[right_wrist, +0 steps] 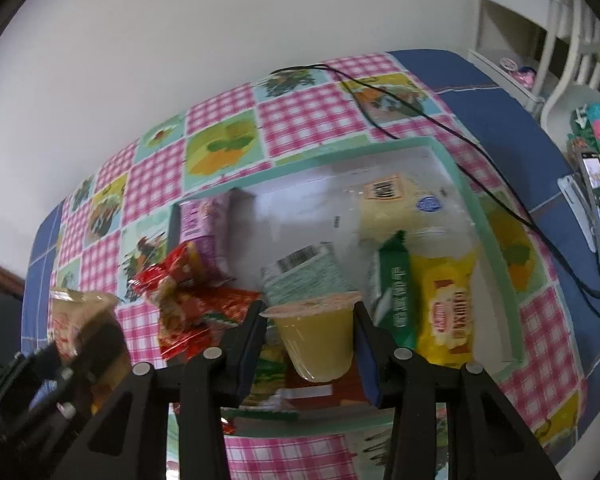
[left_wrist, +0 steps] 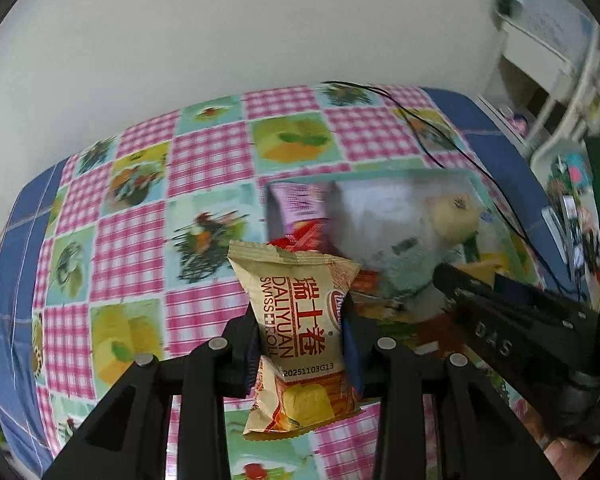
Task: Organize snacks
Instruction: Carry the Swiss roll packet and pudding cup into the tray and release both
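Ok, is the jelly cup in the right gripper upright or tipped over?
Upright. In the right wrist view the jelly cup sits between the right gripper fingers with its sealed lid on top and its narrower base down, above the snack tray.

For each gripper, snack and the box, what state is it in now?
left gripper: shut on Swiss roll packet, sealed, lifted.
right gripper: shut on jelly cup, sealed, upright.
clear box: lidless, holds snacks.
yellow packet: inside box, sealed.
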Available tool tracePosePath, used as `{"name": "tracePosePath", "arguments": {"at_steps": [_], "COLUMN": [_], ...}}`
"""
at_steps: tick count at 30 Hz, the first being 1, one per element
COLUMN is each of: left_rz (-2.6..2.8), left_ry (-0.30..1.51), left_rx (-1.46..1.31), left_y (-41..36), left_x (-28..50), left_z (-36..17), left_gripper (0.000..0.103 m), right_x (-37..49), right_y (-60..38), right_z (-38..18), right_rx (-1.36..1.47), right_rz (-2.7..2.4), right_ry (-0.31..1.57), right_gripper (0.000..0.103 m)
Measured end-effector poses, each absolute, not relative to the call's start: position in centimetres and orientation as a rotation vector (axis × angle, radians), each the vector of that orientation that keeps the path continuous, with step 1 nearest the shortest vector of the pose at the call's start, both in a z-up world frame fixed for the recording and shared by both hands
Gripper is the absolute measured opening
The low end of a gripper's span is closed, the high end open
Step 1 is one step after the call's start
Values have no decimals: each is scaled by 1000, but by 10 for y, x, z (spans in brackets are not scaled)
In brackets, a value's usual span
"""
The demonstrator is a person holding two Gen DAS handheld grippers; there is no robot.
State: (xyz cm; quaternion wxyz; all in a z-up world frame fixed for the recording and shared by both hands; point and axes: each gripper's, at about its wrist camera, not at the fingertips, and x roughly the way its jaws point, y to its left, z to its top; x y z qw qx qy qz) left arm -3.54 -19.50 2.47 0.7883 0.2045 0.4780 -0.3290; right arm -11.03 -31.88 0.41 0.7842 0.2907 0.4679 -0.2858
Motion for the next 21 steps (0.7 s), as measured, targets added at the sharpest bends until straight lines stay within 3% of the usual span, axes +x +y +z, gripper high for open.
{"name": "tracePosePath", "arguments": {"at_steps": [21], "left_rz": [-736], "left_ry": [1098], "left_rx": [440], "left_y": [-212], "left_x": [-26], "left_z": [-5], "left_gripper": [36], "right_x": [-106], "right_y": [-325], "right_z": [-24], "right_rx": [669], "right_rz": [-612], "right_ry": [1068], "right_gripper": [45]}}
